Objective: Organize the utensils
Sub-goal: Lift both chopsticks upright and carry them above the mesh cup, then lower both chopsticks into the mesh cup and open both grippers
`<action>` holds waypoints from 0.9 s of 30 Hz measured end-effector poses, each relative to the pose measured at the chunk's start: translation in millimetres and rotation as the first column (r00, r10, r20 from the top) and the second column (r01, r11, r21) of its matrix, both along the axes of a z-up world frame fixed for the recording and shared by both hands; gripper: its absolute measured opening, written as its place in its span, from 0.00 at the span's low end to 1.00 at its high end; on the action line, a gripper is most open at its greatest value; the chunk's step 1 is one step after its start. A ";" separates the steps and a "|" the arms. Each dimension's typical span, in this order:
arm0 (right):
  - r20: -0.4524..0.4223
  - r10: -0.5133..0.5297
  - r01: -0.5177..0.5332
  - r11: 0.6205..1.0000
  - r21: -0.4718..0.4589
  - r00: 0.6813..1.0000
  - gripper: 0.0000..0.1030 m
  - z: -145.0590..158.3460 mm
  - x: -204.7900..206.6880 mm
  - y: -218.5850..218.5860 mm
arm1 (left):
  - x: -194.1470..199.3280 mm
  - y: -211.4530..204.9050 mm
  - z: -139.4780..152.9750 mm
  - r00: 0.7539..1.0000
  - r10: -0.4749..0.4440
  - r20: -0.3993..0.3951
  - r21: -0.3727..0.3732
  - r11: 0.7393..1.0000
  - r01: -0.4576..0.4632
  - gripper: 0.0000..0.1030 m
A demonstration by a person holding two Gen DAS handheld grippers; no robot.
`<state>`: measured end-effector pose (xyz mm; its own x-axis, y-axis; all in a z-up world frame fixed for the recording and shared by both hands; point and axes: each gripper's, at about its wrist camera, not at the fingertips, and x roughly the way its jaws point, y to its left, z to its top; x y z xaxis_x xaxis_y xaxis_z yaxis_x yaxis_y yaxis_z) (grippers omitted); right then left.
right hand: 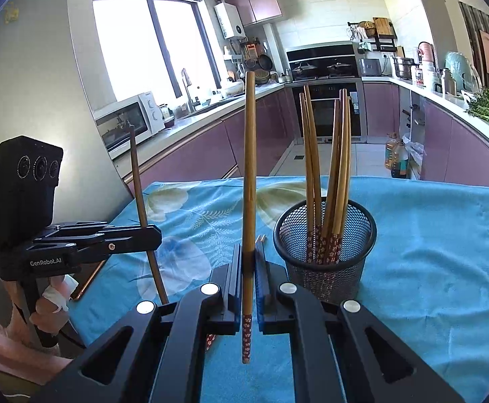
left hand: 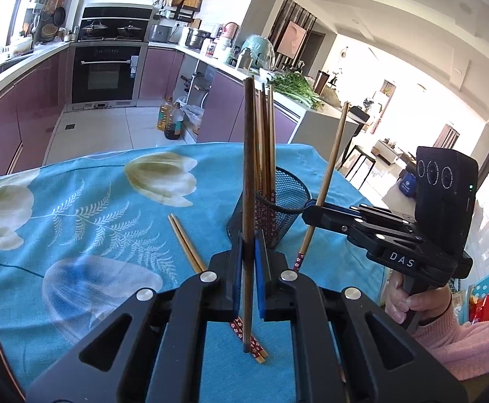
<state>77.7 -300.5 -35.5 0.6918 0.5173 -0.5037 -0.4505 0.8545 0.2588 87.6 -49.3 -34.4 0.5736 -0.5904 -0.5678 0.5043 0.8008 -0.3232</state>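
Observation:
My left gripper is shut on a dark brown chopstick that stands upright, its lower end just above the blue flowered tablecloth. My right gripper is shut on a lighter bamboo chopstick, also upright, with its red patterned end down. Each gripper shows in the other's view: the right gripper to the right of the cup, the left gripper to its left. Between them stands a black mesh cup holding several chopsticks. A pair of chopsticks lies flat on the cloth.
A dark flat device with a copper edge lies at the table's left edge. Beyond the far edge of the table are purple kitchen cabinets and oil bottles on the floor. A hand in a pink sleeve holds the right gripper.

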 end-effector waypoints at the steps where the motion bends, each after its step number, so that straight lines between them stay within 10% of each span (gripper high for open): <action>1: 0.003 -0.001 0.001 1.000 0.000 1.000 0.06 1.1 1.1 -0.6 | -0.6 0.2 1.3 1.000 -0.002 0.003 -0.004 1.000 0.002 0.07; 27: 0.057 -0.020 0.020 1.000 0.001 0.998 0.06 14.9 1.5 -1.5 | 6.7 -31.0 20.0 0.997 -0.025 0.070 0.027 0.999 0.023 0.07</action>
<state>79.2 -302.1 -20.6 0.7295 0.5033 -0.4631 -0.4474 0.8633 0.2335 94.3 -80.3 -14.4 0.5985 -0.5898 -0.5421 0.5444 0.7959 -0.2649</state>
